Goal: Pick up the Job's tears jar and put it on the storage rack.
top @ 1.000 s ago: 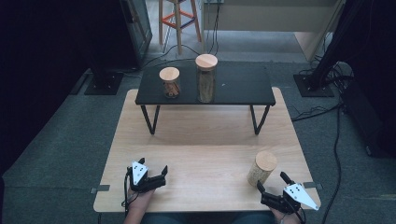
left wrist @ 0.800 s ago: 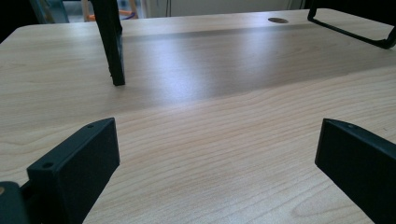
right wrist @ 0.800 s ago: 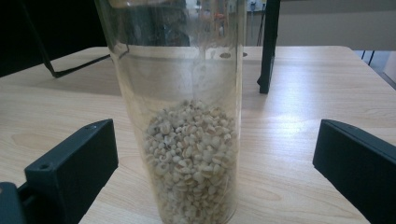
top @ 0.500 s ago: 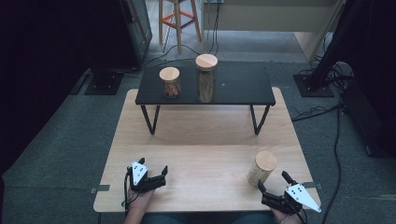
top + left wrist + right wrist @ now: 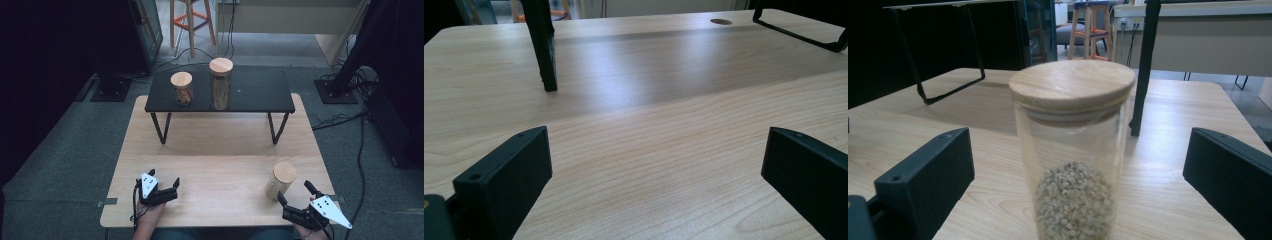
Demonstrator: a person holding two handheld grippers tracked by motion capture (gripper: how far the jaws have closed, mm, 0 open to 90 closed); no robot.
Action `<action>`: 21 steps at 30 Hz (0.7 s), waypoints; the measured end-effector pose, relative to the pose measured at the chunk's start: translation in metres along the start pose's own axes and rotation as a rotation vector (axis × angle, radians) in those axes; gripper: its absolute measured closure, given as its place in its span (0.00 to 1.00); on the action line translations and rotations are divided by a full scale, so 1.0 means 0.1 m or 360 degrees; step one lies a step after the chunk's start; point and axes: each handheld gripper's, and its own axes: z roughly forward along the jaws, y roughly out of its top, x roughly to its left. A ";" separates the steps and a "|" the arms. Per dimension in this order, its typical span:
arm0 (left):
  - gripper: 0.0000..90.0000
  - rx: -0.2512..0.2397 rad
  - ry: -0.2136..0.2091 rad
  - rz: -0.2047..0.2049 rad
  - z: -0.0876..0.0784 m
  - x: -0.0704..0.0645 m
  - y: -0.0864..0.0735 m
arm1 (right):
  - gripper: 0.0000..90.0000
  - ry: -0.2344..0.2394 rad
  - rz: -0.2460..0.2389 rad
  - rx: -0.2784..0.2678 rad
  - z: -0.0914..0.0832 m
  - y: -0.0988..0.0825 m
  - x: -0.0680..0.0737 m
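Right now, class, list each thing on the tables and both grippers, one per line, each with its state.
Glass jar of grains: upright, wooden lid on, partly filled, ungripped.
Short jar: upright on black shelf, lidded.
Tall jar: upright, lidded.
Left gripper: open, holding nothing.
Right gripper: open, facing the grain jar.

The jar (image 5: 1074,150) bottom is cut off by the frame's lower edge.
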 end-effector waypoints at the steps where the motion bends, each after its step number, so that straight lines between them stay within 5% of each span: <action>1: 0.00 0.0000 -0.0001 -0.0001 0.00 0.00 0.00 | 0.00 0.0007 -0.0011 -0.0001 0.00 0.02 0.00; 21: 0.00 0.0001 -0.0003 -0.0005 0.00 0.01 0.00 | 0.00 0.0018 -0.0036 0.0016 0.16 0.14 0.03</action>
